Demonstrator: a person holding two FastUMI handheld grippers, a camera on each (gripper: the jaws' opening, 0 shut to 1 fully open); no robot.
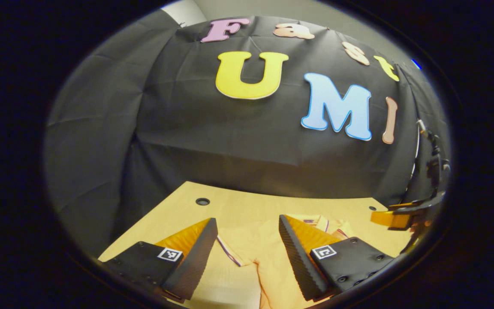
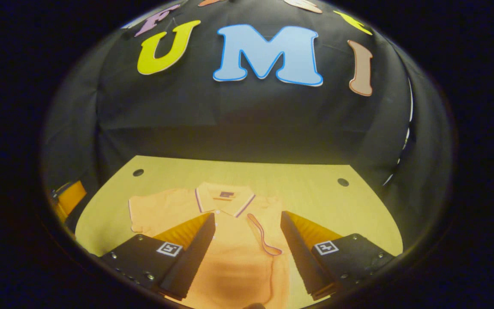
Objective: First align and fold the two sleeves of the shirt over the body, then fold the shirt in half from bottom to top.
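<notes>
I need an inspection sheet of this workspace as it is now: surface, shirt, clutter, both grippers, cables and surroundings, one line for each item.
Surface: a light wooden table with round holes near its far corners.
Job's things: an orange polo shirt lies flat, collar toward the wall; one sleeve is already folded over the body, the other sleeve is spread out.
Clutter: nothing seen.
Grippers: left gripper open above the shirt; right gripper open above the shirt, holding nothing.
Cables: nothing seen.
Surroundings: black cloth wall behind the table.
</notes>
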